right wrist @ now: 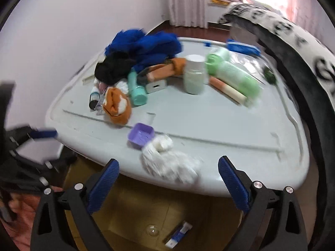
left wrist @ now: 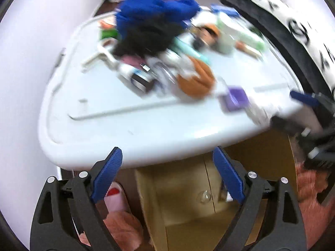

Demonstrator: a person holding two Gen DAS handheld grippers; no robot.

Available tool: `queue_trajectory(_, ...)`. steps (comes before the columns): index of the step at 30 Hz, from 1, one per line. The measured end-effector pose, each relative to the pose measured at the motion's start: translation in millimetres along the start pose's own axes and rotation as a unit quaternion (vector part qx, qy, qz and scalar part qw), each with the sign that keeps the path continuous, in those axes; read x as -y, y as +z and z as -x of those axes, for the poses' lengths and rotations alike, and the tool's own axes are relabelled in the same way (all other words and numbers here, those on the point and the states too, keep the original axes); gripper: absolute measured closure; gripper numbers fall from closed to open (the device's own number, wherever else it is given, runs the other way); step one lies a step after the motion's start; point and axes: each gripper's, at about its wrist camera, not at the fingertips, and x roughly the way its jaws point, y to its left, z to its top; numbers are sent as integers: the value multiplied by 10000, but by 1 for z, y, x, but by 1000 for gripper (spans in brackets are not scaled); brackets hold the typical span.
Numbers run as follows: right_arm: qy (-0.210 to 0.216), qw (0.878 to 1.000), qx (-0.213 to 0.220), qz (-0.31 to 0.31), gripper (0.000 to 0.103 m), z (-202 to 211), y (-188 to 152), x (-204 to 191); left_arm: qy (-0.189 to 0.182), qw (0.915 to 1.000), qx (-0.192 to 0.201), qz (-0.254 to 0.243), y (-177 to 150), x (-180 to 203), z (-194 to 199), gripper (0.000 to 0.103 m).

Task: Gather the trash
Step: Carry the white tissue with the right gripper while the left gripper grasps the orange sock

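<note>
Fingers on my left gripper (left wrist: 167,173) and right gripper (right wrist: 168,179) both gape wide, holding nothing, above the cardboard box (right wrist: 134,213). Crumpled white tissue (right wrist: 167,159) lies at the table's (right wrist: 209,125) near edge, touching a purple tray (right wrist: 140,135). Beyond, bottles and blue cloth (right wrist: 146,44) crowd the far side.

A: What is found at the near edge of the table (right wrist: 209,129)?

B: A small tray (right wrist: 140,135) is set there, with crumpled tissue (right wrist: 167,161) touching it on the right.

A: And below?

B: A cardboard box (right wrist: 134,213) is placed under the edge; a small packet (right wrist: 178,233) is seen lying in it.
</note>
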Motion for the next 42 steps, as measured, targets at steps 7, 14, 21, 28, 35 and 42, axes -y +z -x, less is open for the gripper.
queue_trajectory(7, 66, 9981, -564, -223, 79, -26, -1, 6, 60, 9990, 387, 215, 23, -8, 0, 17)
queue_trajectory(14, 53, 9978, -22, -663, 79, 32, -15, 28, 257, 9969, 698, -262, 62, 28, -29, 17)
queue_trajectory(21, 236, 9934, 61, -1125, 79, 54, -42, 49, 961, 9936, 464, -368, 73, 48, -60, 24)
queue_trajectory(28, 257, 9945, 34, -1018, 79, 47, -47, 44, 858, 9928, 796, -241, 74, 40, -38, 80)
queue_trajectory(35, 533, 9941, 195, -919, 79, 50, -43, 35, -290, 9891, 1407, -305, 50, 19, 35, 80)
queue_trajectory(42, 1059, 9935, 55, -419, 79, 51, -48, 7, -987, 9881, 432, -1102, -14, 42, 27, 80)
